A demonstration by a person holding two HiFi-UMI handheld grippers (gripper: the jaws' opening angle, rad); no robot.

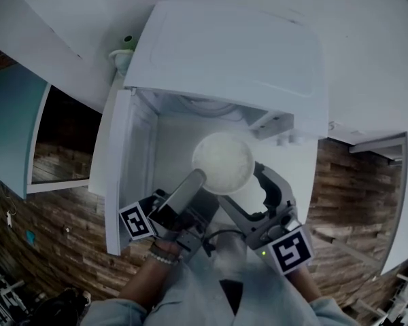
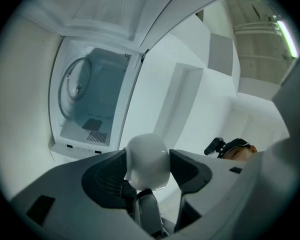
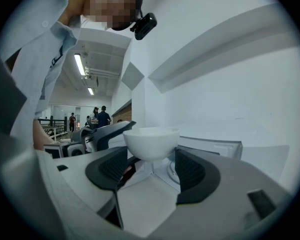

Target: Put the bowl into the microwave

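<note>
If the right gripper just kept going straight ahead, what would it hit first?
Most likely the bowl: it sits right ahead, between the open jaws of the right gripper, though how close is hard to judge.

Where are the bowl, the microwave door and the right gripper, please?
bowl [image 1: 223, 163]: head view, its inner hollow.
microwave door [image 1: 122, 175]: head view, its inner face.
right gripper [image 3: 151, 167]: right gripper view, between its fingers.

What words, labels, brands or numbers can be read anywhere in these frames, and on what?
No legible word, brand or number in any view.
Marker cubes: black-and-white square patterns only, no text.
Microwave: small dark marks along its frame edge, too small to read.
</note>
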